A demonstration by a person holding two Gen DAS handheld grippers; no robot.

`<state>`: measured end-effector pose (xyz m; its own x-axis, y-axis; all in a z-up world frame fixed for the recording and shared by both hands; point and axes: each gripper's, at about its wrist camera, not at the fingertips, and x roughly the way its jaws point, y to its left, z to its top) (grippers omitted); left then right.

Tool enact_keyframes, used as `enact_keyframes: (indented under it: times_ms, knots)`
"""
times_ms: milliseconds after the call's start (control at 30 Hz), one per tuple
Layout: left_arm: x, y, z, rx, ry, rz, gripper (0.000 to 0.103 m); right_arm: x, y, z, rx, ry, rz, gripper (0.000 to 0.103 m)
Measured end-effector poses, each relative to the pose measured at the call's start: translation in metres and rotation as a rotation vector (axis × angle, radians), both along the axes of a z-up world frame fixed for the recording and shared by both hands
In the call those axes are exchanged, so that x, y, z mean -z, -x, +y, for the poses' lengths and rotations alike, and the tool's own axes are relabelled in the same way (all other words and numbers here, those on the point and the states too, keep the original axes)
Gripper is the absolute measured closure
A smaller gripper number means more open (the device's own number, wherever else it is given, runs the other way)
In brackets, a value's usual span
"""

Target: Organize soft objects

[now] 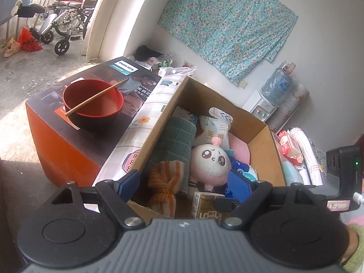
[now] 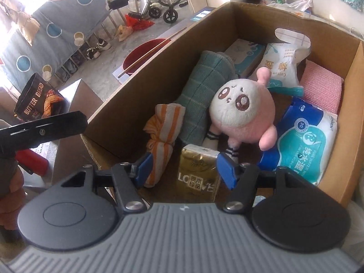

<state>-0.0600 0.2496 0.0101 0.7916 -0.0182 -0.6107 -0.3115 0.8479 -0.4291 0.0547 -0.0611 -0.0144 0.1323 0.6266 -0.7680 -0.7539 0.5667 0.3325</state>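
Both hand-held grippers, left (image 1: 185,187) and right (image 2: 184,170), hang spread and empty over the cardboard box (image 2: 159,52). The plush toy (image 2: 243,111) lies loosely on top; a careless grab could tumble it out.

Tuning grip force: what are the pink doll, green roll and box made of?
Pink plush doll: soft fuzzy fabric, likely stuffed; embroidered-looking eyes. Green rolled towel: woven cloth, waffle-grid texture. Cardboard box: matte brown, a ragged edge at its near corner.

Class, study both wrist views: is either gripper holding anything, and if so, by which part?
Nothing is held. The left gripper and right gripper both hang open above the cardboard box, with no pad pressing on anything.
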Motion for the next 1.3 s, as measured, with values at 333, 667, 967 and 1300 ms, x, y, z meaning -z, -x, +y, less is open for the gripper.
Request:
enact_keyframes:
  times_ms: [333,667,967,1300]
  knots:
    - [-0.004,-0.003,-0.025,0.109,0.013,-0.037,0.017,-0.047,0.022,-0.126,0.237,-0.188,-0.073,0.039]
    - [-0.002,-0.010,-0.054,0.209,0.016,-0.040,0.017,0.038,0.073,-0.232,0.424,0.195,0.152,0.031]
    - [-0.001,-0.011,-0.063,0.231,0.005,-0.023,0.017,0.116,0.114,-0.248,0.444,0.322,0.331,0.037]
    - [0.002,-0.009,-0.055,0.194,0.012,-0.012,0.017,0.088,0.114,-0.248,0.451,0.220,0.261,0.087]
